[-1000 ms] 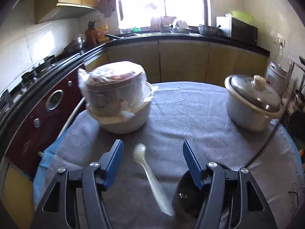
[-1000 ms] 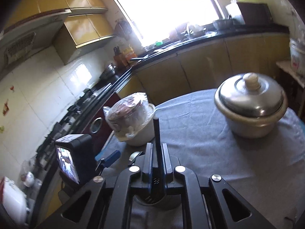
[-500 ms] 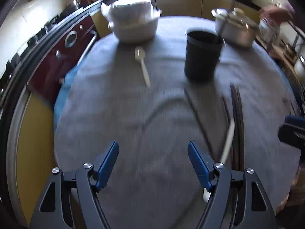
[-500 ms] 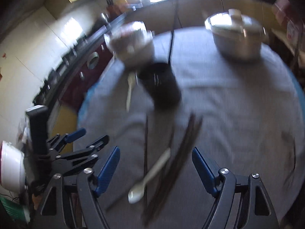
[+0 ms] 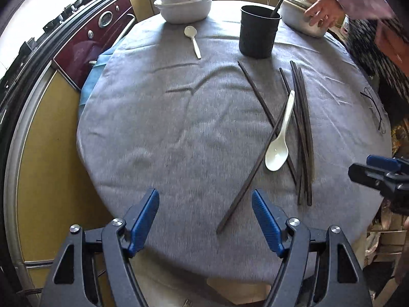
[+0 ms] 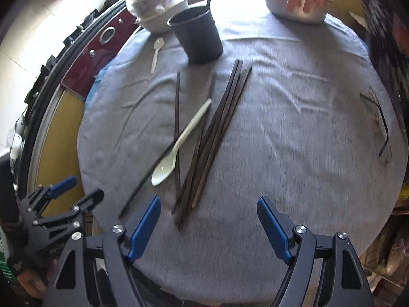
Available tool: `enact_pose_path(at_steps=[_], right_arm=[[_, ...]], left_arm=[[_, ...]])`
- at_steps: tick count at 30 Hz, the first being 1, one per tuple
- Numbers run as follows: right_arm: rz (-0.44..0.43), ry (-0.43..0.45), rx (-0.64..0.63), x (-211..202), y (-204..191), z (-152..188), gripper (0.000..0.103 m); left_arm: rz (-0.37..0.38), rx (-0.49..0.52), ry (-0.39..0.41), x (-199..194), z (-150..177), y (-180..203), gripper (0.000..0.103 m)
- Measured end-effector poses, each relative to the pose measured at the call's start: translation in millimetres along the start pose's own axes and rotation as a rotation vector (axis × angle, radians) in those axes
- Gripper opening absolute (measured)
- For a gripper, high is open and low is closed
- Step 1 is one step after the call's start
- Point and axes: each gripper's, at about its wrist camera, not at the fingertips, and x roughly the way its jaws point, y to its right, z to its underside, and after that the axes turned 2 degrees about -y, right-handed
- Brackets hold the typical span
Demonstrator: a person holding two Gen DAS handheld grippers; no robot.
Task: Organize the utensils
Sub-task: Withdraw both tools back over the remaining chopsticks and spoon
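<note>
Table: round, covered by a grey cloth (image 5: 158, 117), wrinkled.
Room: a kitchen; dark-red oven (image 5: 94, 38) seen beside it.
Left gripper (image 5: 204, 220): fingers held apart, nothing between.
Right gripper (image 6: 208, 221): fingers held apart, nothing between.

I am looking into a home kitchen. A round table under a grey cloth (image 5: 158, 117) stands close against a dark curved worktop (image 5: 38, 48) with yellow cabinet doors (image 5: 48, 158) and a maroon oven front with a round dial (image 5: 104, 19) below it. White wall tiles (image 6: 15, 58) back the worktop. On the table lie everyday eating things — dark chopsticks (image 6: 219, 128), two pale soup spoons (image 6: 176, 145), a black utensil cup (image 5: 258, 32), a white covered dish (image 5: 182, 0) and a lidded metal pot (image 5: 301, 23) — with a person's hand (image 5: 319, 7) resting on the pot.
</note>
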Motion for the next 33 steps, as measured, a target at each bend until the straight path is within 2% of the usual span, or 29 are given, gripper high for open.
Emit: enact_pose_path(at_steps=[6,16,33], right_arm=[[0.014,-0.063,-0.036,8,-7,15,0.08],[0.05,-0.084,-0.054,6,-4,32,0.08],[0.081,-0.114,-0.052,21,9,20,0.08]], left_arm=[[0.014,0.018,-0.06,8,14,4,0.075],[0.048,0.054,-0.121,17,34,14,0.075],[0.067,0.069,-0.158,35,17,23,0.075]])
